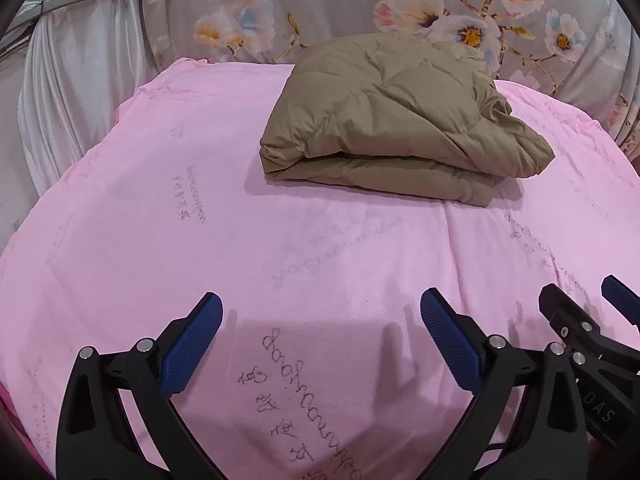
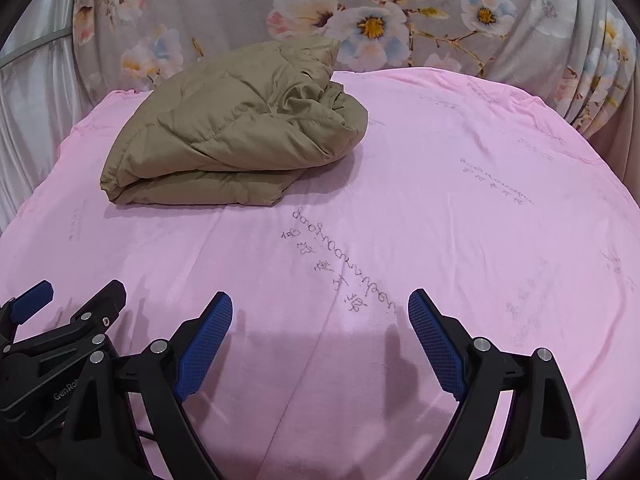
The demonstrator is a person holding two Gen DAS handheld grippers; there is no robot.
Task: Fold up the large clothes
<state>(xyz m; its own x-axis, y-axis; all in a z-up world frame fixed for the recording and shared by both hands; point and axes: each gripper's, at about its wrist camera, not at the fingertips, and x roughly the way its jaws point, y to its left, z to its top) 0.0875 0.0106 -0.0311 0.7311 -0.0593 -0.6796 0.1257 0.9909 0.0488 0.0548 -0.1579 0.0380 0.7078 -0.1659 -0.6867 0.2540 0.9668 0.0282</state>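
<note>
A tan quilted jacket (image 1: 396, 120) lies folded in a thick bundle on the pink sheet (image 1: 160, 200), toward the far side. It also shows in the right wrist view (image 2: 236, 136), at the far left. My left gripper (image 1: 320, 304) is open and empty, low over the near part of the sheet, well short of the jacket. My right gripper (image 2: 320, 304) is open and empty, beside the left one. The right gripper shows at the right edge of the left wrist view (image 1: 580, 292); the left gripper shows at the left edge of the right wrist view (image 2: 80, 288).
A floral grey cloth (image 1: 320, 8) hangs behind the pink sheet. White drapes (image 1: 68, 92) hang at the far left. The pink sheet (image 2: 460, 200) carries faint printed script and stretches wide to the right of the jacket.
</note>
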